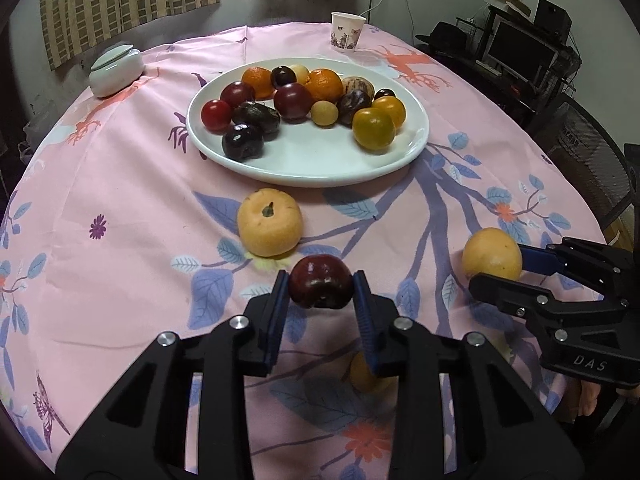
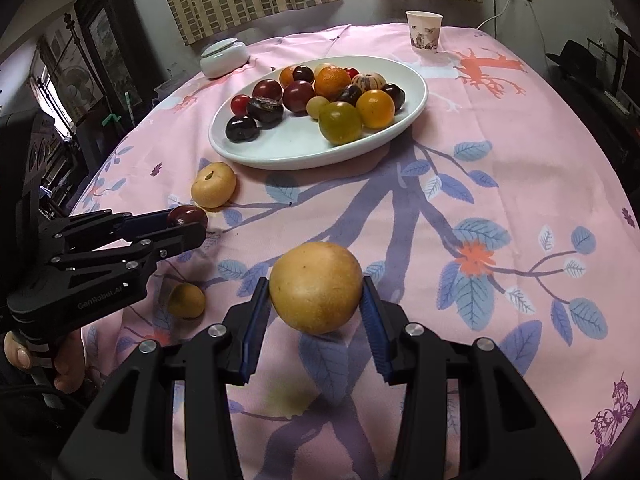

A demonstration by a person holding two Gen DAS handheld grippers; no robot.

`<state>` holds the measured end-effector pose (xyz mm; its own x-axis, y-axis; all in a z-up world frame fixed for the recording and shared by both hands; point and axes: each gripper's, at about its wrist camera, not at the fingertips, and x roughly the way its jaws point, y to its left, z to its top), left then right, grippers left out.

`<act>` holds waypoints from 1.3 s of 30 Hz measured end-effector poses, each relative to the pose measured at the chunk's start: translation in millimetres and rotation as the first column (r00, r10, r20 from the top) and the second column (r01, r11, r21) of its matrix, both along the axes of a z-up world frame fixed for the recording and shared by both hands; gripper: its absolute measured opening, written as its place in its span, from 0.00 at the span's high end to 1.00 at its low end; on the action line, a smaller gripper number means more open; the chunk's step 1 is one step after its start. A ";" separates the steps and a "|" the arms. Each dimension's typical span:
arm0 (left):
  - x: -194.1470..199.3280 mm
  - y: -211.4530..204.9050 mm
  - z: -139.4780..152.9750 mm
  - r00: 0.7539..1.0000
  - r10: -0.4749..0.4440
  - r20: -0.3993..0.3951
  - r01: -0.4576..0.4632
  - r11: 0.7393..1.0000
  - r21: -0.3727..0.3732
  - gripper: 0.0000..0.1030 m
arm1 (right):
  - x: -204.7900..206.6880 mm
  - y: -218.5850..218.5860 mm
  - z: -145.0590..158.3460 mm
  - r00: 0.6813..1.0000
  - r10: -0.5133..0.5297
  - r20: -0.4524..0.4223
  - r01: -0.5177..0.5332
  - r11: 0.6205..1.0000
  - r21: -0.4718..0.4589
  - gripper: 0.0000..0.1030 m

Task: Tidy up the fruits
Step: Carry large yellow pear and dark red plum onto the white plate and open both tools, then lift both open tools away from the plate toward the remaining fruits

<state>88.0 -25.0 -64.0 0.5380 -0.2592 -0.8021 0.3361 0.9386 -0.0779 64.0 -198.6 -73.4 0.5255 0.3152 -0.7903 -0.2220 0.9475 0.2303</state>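
Left wrist view: you're gripping a dark red plum (image 1: pixel 320 281) w/ the left gripper (image 1: pixel 320 286), jaws narrow and pressing on both sides of it. It's sitting low over the pink floral tablecloth (image 1: pixel 120 248), near side of the surface; can't tell if it's lifted clear yet.

Right wrist view: the right gripper (image 2: pixel 316 288) is clamping a big yellow round fruit (image 2: pixel 316 286), jaws partway closed on its flanks, fruit looking raised off the cloth w/ a shadow below.

So you're holding one fruit per hand, approx at the pick-to-carry step. The white plate (image 1: pixel 312 168) is waiting further back, already carrying plums, oranges and yellow fruit along its far half, w/ the near half bare.

Loose fruit remaining on the cloth: a yellow stemmed fruit (image 1: pixel 269 222) just in front of the plate, and a small yellow one (image 2: pixel 186 300) near you.

Next, probably: you're carrying both forward over the rim, lowering into the bare near area, then releasing gently, since round fruit will likely roll. Watch the stemmed fruit lying in the left gripper's path.
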 end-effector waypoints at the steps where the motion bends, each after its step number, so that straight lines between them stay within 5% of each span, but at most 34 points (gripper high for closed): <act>1: -0.7 3.3 1.3 1.000 0.001 0.002 -0.001 1.000 -0.007 0.68 | 0.3 1.6 0.6 1.000 0.000 0.000 0.000 1.000 -0.002 0.56; 14: 16.7 37.5 29.5 0.999 0.020 0.047 -0.018 0.999 -0.043 0.68 | 18.5 23.1 18.8 0.999 0.032 0.025 -0.031 0.999 -0.021 0.56; 24: 98.7 -1.6 50.9 0.999 -0.019 0.041 0.019 1.000 -0.007 0.68 | 86.2 32.1 39.1 0.994 0.082 0.078 -0.078 0.996 -0.046 0.56; 31: 154.8 -25.2 40.9 0.999 0.030 -0.010 -0.030 1.000 0.008 0.68 | 135.8 43.9 28.4 0.988 0.099 0.115 -0.078 0.981 -0.179 0.56; 36: 177.5 -30.4 32.8 0.998 0.052 -0.040 -0.052 0.999 0.009 0.68 | 153.0 47.1 20.0 0.987 0.120 0.110 -0.105 0.985 -0.138 0.56; 39: 183.3 -25.4 30.8 0.996 0.074 -0.048 -0.074 0.997 -0.002 0.65 | 154.9 49.7 20.6 0.984 0.124 0.131 -0.104 0.983 -0.153 0.44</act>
